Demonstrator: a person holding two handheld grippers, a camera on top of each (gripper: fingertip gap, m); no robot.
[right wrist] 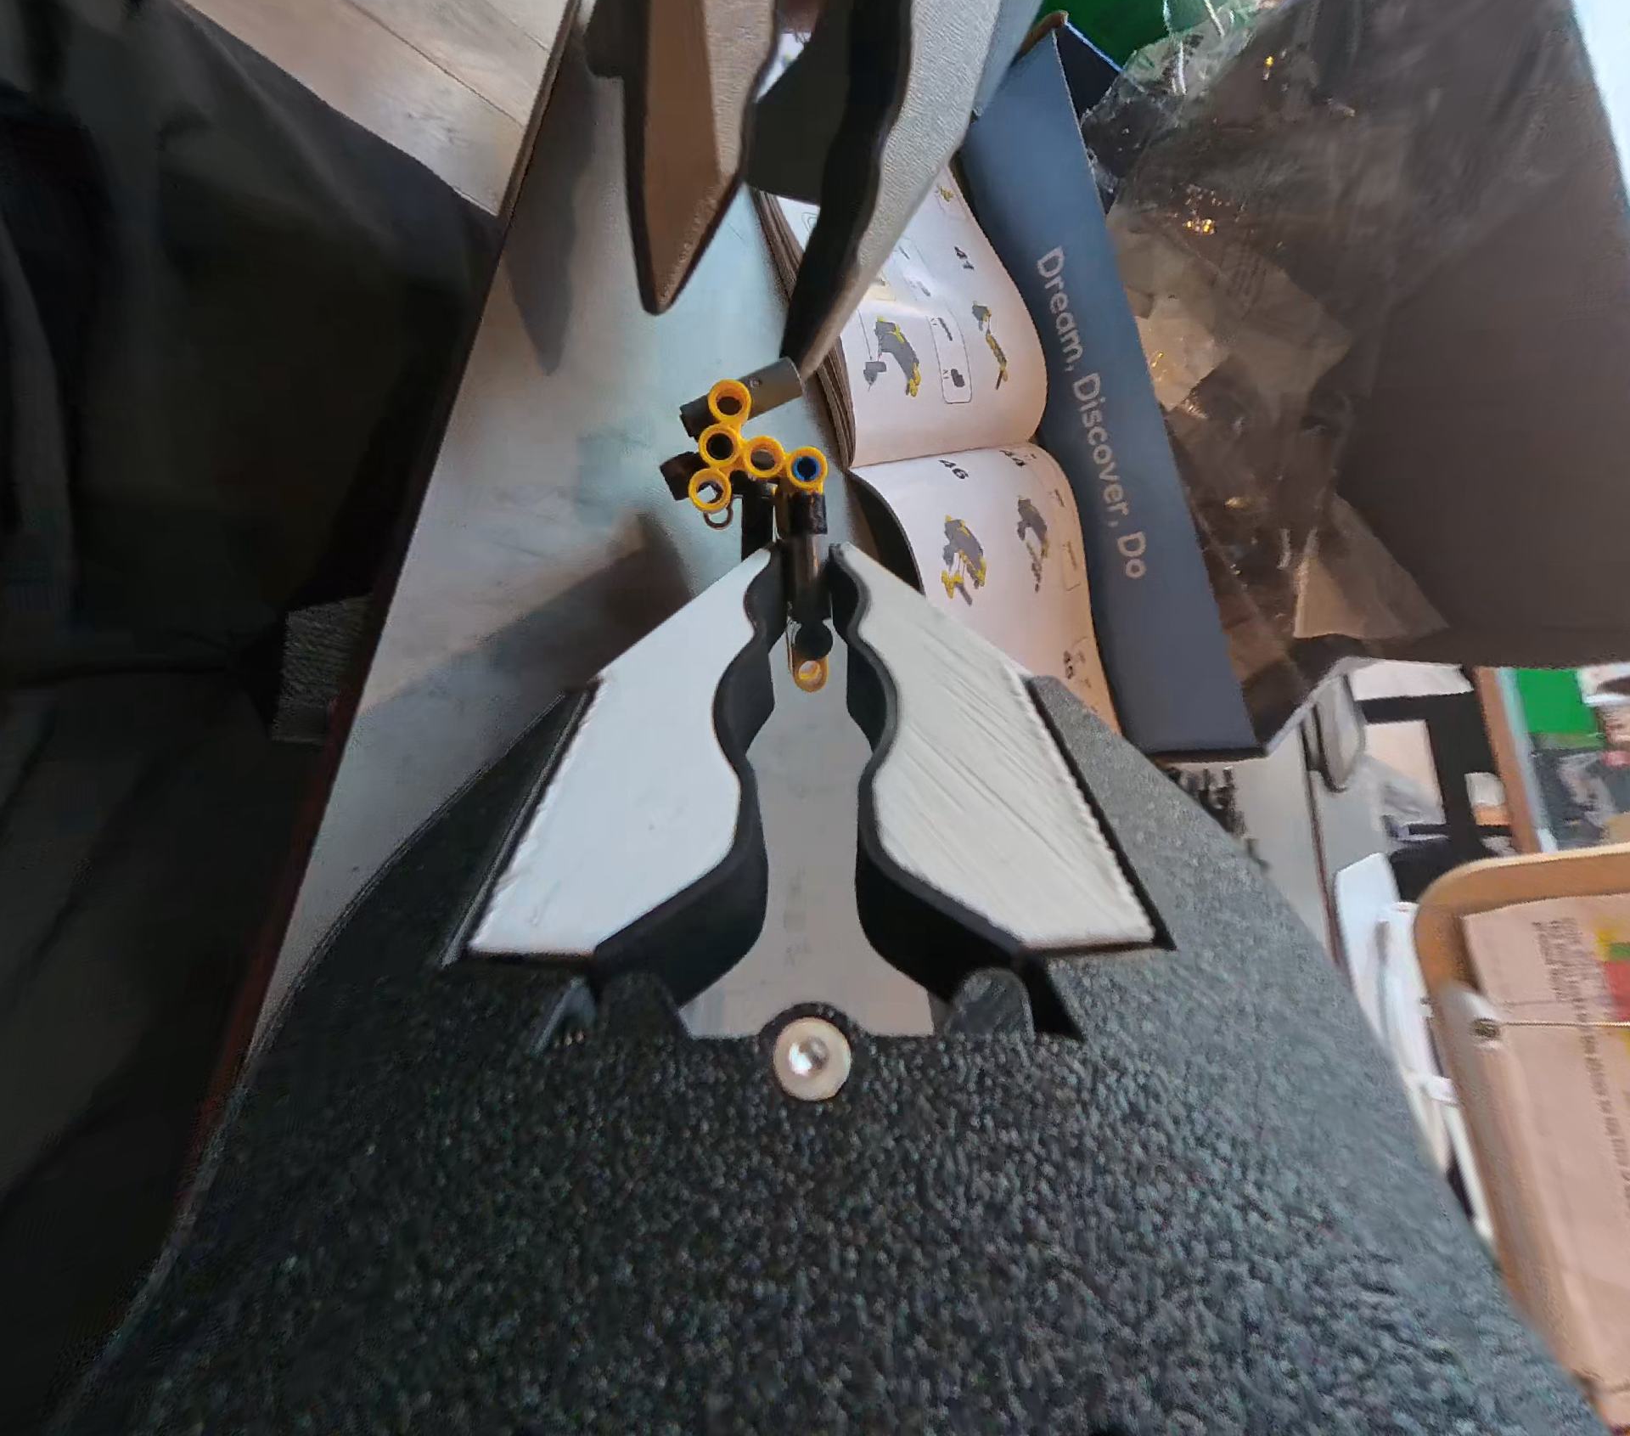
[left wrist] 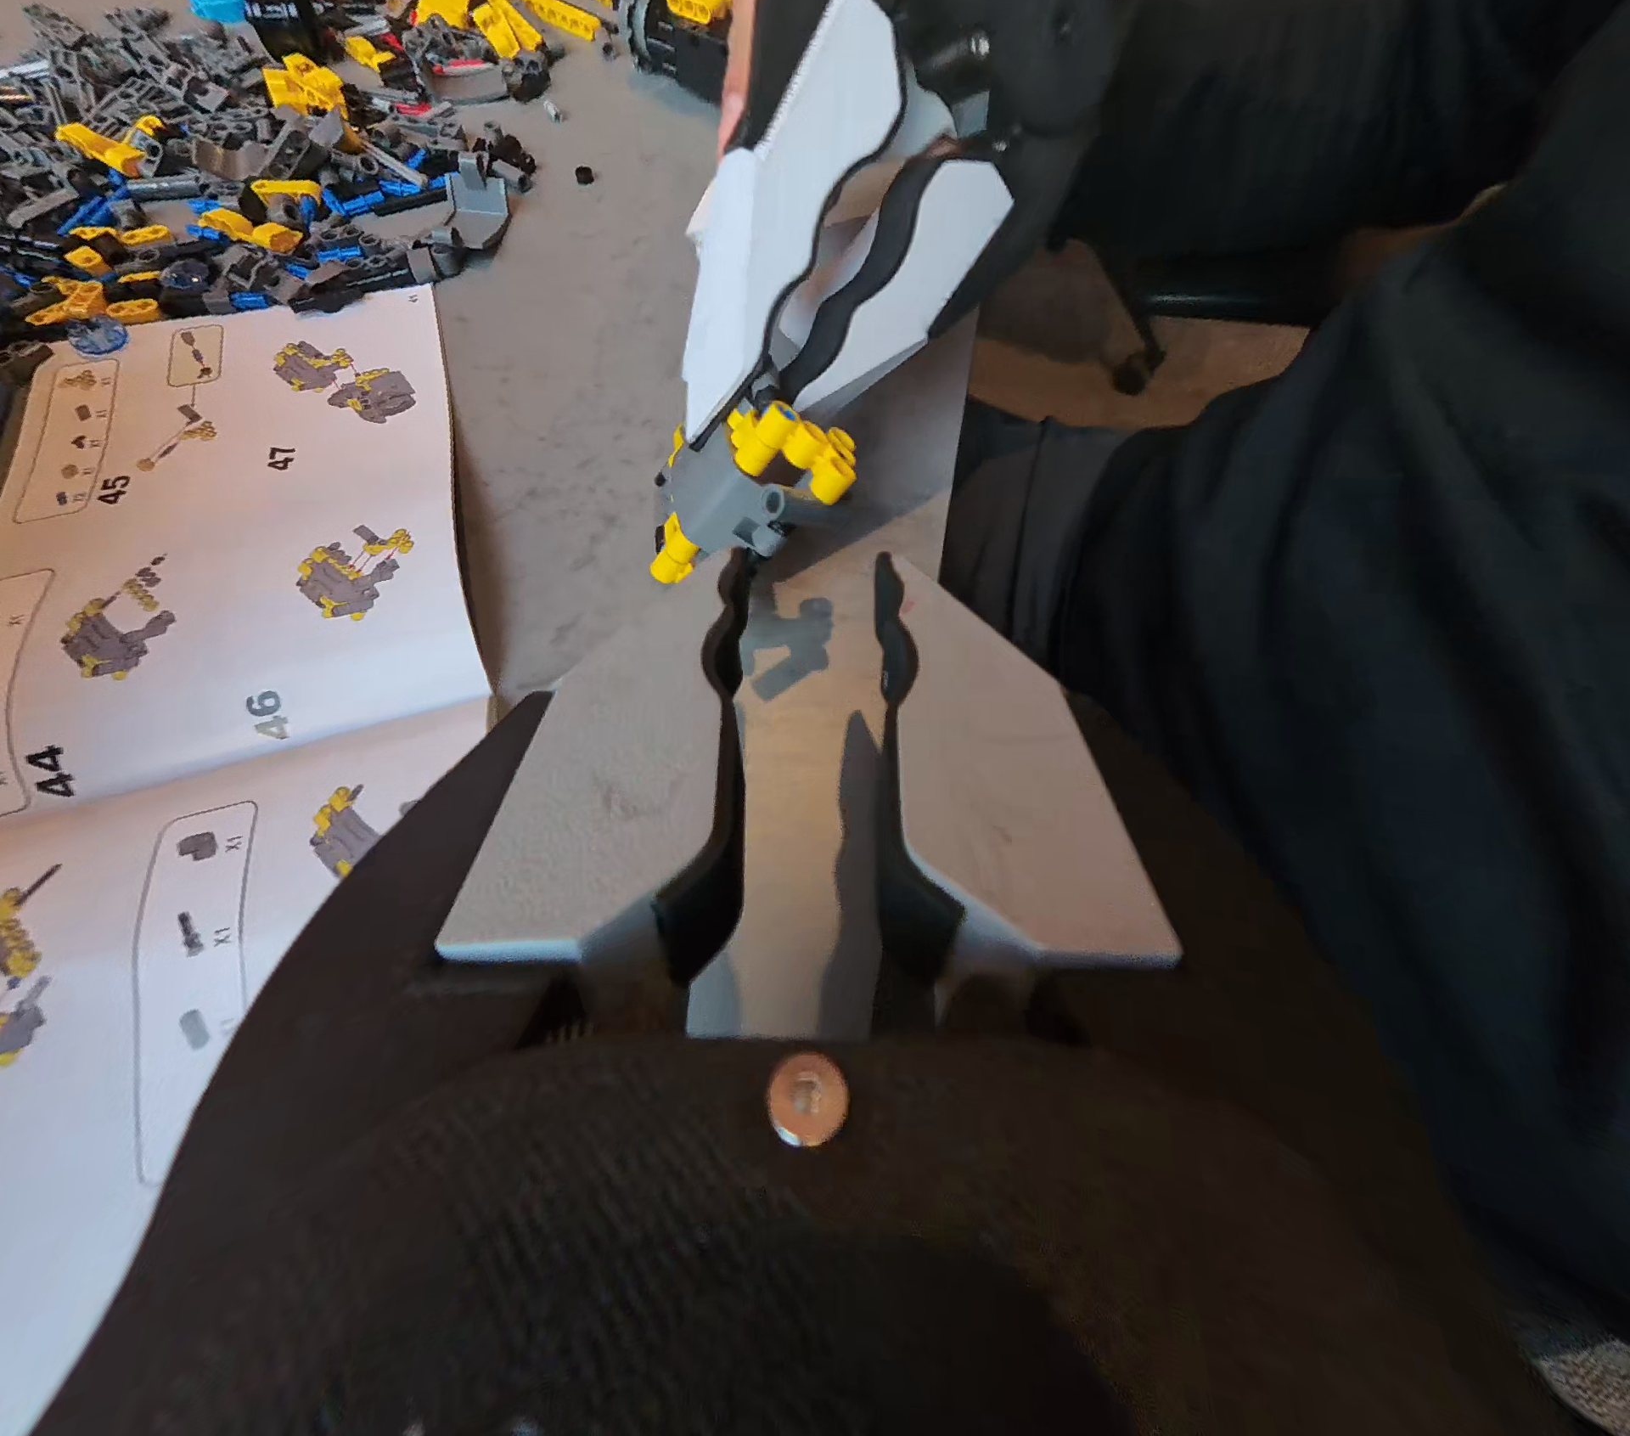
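Note:
My right gripper point(right wrist: 801, 555) is shut on the black stem of a small grey and yellow brick assembly point(right wrist: 741, 458) and holds it just above the grey table point(right wrist: 529, 511). In the left wrist view the right gripper point(left wrist: 750, 414) comes down from the upper right with the assembly point(left wrist: 741, 494) at its tips. My left gripper point(left wrist: 810, 573) is open, and its left fingertip point(left wrist: 736, 582) sits right under the assembly. In the right wrist view the left gripper point(right wrist: 728, 335) comes in from the top, one fingertip point(right wrist: 807, 344) against a grey pin on the assembly.
An open instruction booklet point(left wrist: 220, 555) lies to the left, also seen in the right wrist view point(right wrist: 953, 335). A pile of loose grey, yellow and blue pieces point(left wrist: 220, 185) covers the far left. A dark blue box point(right wrist: 1102, 423) and plastic bags point(right wrist: 1279, 247) stand behind the booklet. A person's dark clothing point(left wrist: 1323, 600) is at the table's edge. About 5 centimetres separates my left fingertips from my right.

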